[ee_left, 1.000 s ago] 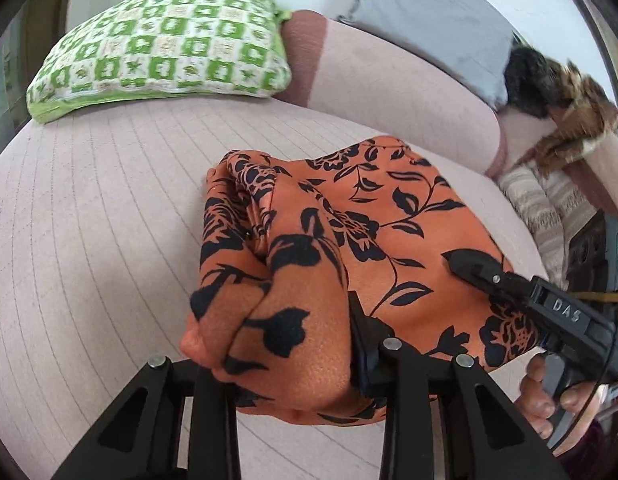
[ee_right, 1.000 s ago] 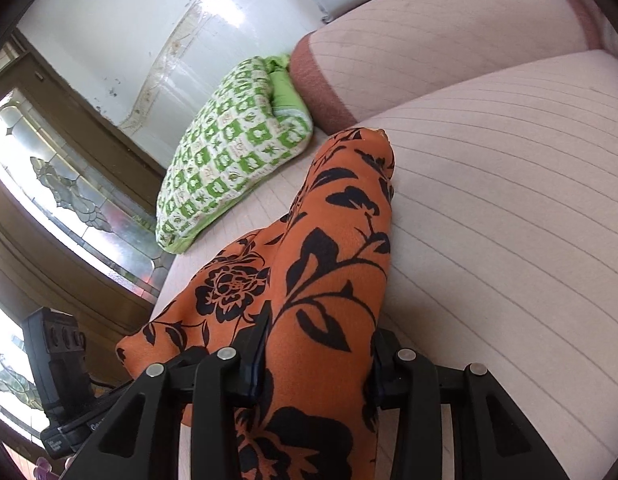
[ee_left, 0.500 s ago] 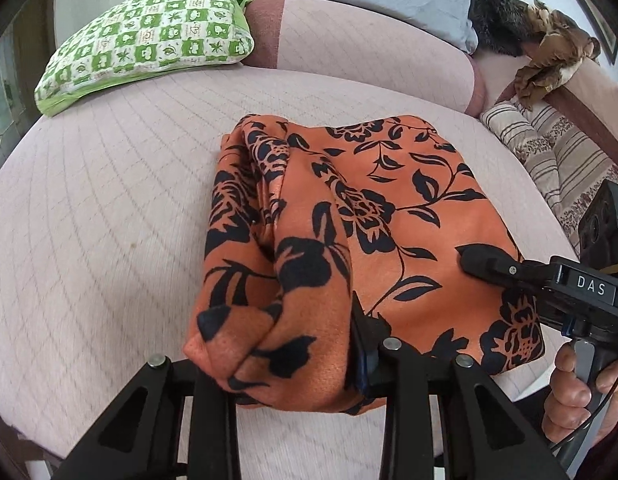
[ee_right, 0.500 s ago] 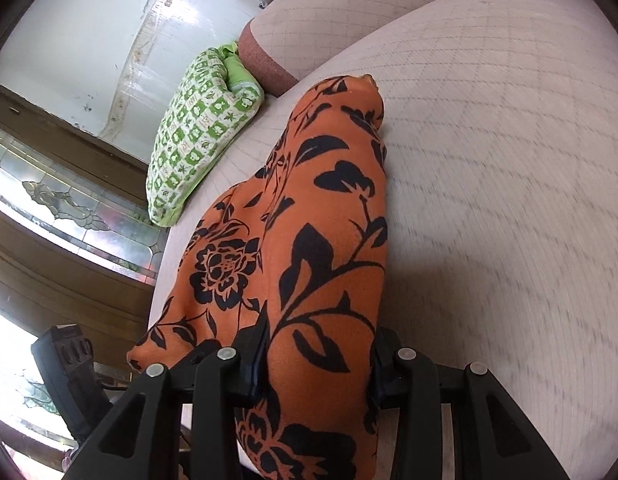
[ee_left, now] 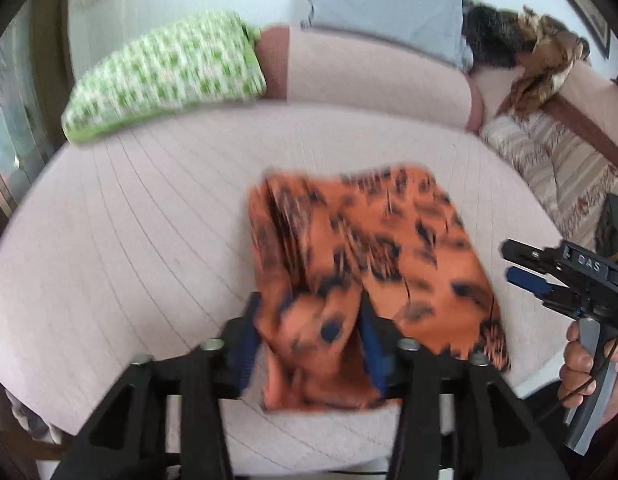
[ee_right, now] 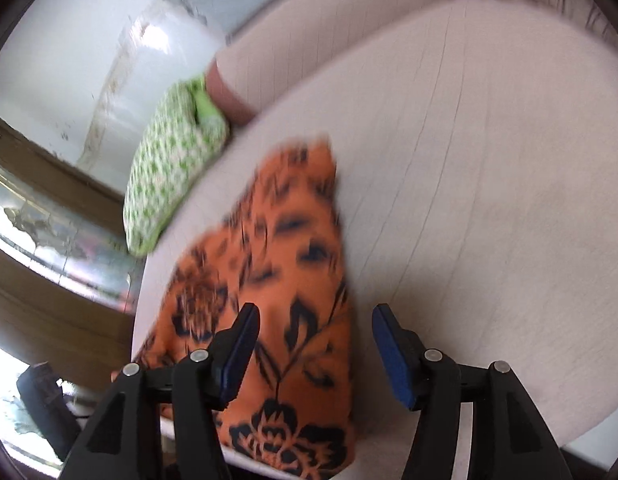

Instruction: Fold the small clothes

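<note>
An orange cloth with a black flower print (ee_left: 389, 248) lies folded on the pale pink sofa seat (ee_left: 149, 220), close to its front edge. My left gripper (ee_left: 309, 308) is at the cloth's near left corner; its jaws are opening, and a loose bunch of the fabric still sits between the blue pads. My right gripper (ee_right: 315, 316) is opening too. The cloth (ee_right: 277, 248) lies under its left finger, and its right finger stands clear over the bare seat (ee_right: 489, 200). In the left wrist view the right gripper (ee_left: 509, 262) hangs just off the cloth's right edge, held by a hand (ee_left: 581, 364).
A green and white checked pillow (ee_left: 169, 72) lies at the back left of the seat, and it is visible again as the pillow (ee_right: 169, 168). A grey cushion (ee_left: 381, 4) leans on the backrest. A striped cloth (ee_left: 549, 160) and a dark brown bundle (ee_left: 537, 52) are at the right.
Both grippers have drawn back toward the front edge and widened their jaws. The right gripper let go of the cloth, which dropped flat onto the seat. The left bunch has slackened.
</note>
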`<action>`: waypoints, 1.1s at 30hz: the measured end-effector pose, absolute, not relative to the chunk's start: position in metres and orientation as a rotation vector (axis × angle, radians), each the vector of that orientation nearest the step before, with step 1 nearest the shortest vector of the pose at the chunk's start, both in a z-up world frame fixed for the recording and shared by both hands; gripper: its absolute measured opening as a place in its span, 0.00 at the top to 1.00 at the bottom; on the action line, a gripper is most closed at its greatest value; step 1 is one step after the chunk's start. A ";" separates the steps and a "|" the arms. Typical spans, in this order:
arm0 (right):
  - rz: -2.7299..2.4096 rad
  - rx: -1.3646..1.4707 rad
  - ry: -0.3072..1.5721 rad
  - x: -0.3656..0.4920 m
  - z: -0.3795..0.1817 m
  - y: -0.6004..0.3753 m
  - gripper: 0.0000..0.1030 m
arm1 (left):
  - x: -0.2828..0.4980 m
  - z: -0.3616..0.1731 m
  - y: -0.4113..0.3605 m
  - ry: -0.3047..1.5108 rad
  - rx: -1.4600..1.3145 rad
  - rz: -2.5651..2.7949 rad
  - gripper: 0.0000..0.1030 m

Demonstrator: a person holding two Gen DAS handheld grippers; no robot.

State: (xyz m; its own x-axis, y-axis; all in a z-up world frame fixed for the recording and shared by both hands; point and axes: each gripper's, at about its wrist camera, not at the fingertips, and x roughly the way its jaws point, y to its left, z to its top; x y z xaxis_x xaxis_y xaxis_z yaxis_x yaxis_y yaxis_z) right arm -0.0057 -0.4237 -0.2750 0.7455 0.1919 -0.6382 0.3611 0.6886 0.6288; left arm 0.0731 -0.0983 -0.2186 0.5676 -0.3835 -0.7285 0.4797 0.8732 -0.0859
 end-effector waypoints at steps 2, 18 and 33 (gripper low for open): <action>-0.084 0.813 0.678 -0.007 -0.262 -0.428 0.40 | 0.079 -0.203 -0.098 0.755 0.126 -0.485 0.40; -0.037 0.770 0.854 0.088 -0.298 -0.386 0.75 | 0.147 -0.276 -0.137 0.913 0.177 -0.388 0.36; -0.119 0.408 0.616 -0.024 -0.192 -0.329 0.75 | 0.044 -0.136 -0.082 0.570 0.134 -0.247 0.18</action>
State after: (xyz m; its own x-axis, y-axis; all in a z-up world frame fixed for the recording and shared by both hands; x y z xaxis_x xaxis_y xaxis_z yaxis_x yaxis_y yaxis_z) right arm -0.0245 -0.3289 -0.1916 0.8123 0.0122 -0.5831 0.2277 0.9138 0.3364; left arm 0.0441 -0.0825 -0.1362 0.8132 -0.1939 -0.5487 0.2680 0.9617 0.0573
